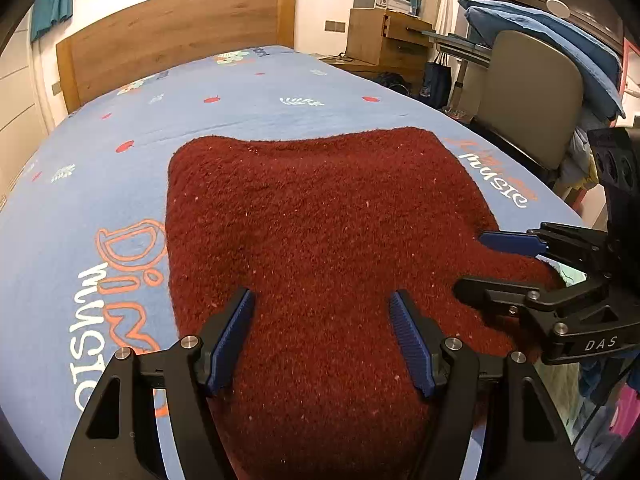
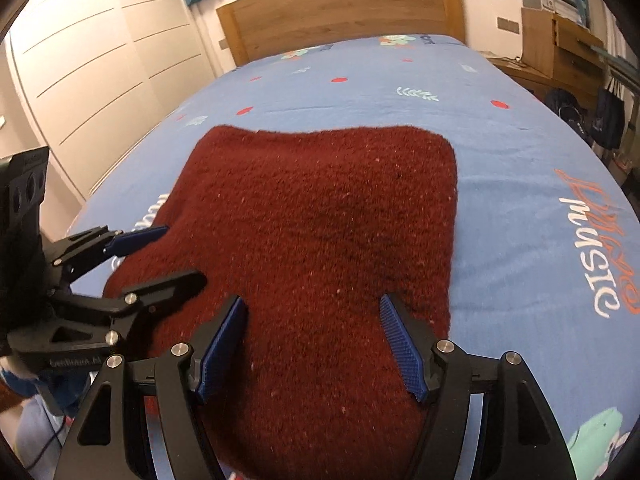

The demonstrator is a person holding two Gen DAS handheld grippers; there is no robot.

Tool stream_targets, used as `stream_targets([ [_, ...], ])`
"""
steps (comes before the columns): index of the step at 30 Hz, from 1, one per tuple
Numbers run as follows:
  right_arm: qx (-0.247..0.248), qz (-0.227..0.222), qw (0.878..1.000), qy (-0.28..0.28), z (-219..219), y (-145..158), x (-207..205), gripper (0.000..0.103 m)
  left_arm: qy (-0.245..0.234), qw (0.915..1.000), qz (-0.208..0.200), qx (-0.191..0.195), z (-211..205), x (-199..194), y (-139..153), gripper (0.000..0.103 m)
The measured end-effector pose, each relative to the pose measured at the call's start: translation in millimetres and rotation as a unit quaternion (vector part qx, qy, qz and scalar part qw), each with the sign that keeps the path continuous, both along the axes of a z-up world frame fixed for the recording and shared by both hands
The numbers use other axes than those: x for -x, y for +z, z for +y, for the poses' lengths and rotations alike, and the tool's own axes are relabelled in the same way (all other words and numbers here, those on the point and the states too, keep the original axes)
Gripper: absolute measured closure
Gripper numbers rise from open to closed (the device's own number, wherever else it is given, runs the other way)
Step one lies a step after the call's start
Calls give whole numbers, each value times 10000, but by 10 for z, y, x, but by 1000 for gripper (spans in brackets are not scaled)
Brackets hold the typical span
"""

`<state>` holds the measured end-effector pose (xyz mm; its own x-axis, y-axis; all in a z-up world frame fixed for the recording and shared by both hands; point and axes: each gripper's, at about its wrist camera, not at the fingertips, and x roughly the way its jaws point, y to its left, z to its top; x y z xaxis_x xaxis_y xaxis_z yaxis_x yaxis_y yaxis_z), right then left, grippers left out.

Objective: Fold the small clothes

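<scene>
Dark red, fuzzy knit fills the middle of both views: a small woollen garment (image 1: 320, 248) lies spread flat on the bed (image 1: 240, 92), its far edge toward the wooden headboard (image 1: 172, 36) at the top of the frame and its near end running down to the bottom edge between the gripper fingers. The bed wears a blue sheet printed with red dots, white leaves and orange-and-white "music" lettering.

The left hand-held gripper (image 1: 322, 340) hangs low over the near part of the garment, its blue ribbed pads (image 1: 236, 344) spread wide apart with only cloth showing between them; it is released, grasping nothing. In the right wrist view the same gripper (image 2: 176, 256) enters from the left edge, fingers parted, the near finger over the garment's left border.

The right hand-held gripper (image 2: 314, 344) is likewise spread wide above the near end of the garment, holding nothing. Seen from the left wrist camera it (image 1: 476, 264) comes in from the right edge, one blue pad at the garment's right border and the black finger over the cloth.

At the upper right of the left wrist view stand a grey chair (image 1: 528, 96) and a wooden cabinet (image 1: 384, 36); a pale wardrobe (image 2: 100, 60) fills the upper left of the right wrist view.
</scene>
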<state>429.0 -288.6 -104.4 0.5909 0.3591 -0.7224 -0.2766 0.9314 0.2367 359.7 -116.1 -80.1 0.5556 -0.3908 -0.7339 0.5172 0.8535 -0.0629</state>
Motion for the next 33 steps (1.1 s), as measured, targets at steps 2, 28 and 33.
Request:
stream_targets([
  [2,16,-35,10000,40,-30,-34,21,32,-9,10000,-26,-15,-22,-35,2,38],
  [28,68,131,9999,-4,-13,-37,43,32,324,9990,-91,-298,-148,86,-17,37],
  [33,85,157,9998,4,4,-51,103,32,364,9987,-110,-331,-182,138,-13,37],
])
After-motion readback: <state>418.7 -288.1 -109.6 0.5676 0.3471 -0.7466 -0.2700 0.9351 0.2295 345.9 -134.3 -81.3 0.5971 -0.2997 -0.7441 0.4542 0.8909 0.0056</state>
